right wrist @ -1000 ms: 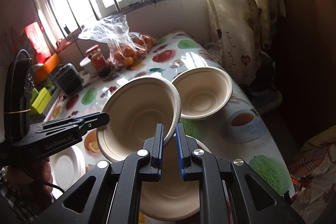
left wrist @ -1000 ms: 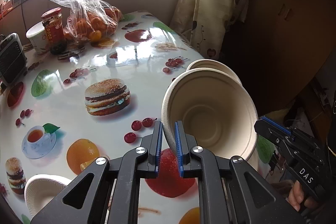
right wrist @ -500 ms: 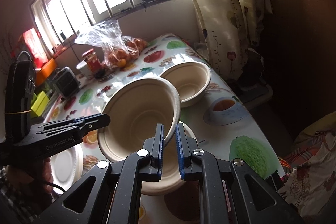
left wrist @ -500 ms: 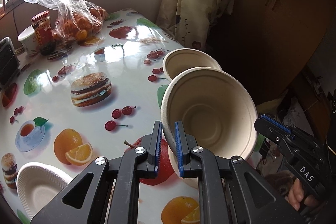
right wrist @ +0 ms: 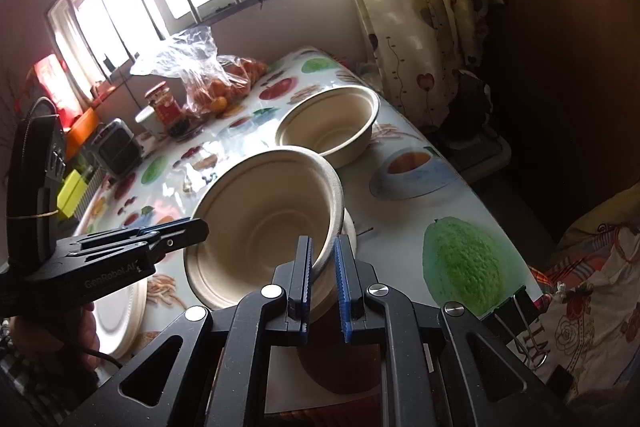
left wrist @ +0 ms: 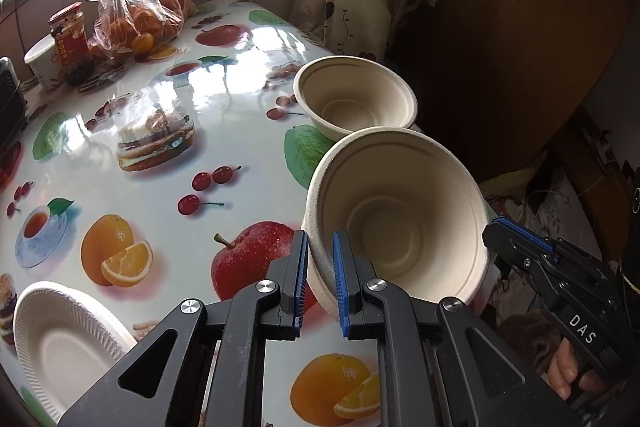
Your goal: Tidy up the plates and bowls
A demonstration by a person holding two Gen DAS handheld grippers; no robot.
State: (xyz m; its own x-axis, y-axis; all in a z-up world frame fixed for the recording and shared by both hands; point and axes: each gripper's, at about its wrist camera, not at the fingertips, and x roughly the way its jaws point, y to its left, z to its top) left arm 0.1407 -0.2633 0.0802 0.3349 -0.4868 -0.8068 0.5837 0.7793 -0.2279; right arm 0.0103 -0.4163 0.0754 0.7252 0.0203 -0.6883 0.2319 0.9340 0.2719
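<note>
I am pinching a beige paper bowl [left wrist: 400, 215] from both sides: my left gripper [left wrist: 320, 267] is clamping the fingers [left wrist: 301, 279] on its left rim, and my right gripper [right wrist: 322, 279] is clamping its right rim. The bowl is tilting, its opening facing the cameras, and it is sitting in a second bowl [right wrist: 350, 227] whose rim is showing just beneath it, near the worktop's [left wrist: 168, 163] right edge. A third bowl [left wrist: 354, 99] is standing upright on the worktop just beyond the held bowl, apart from it. A white paper plate [left wrist: 60, 339] is lying well to the left of the held bowl, at the near edge. Far beyond the held bowl, a plastic bag of oranges [left wrist: 132, 19] and a red-labelled jar [left wrist: 70, 35] are standing by the window wall.
</note>
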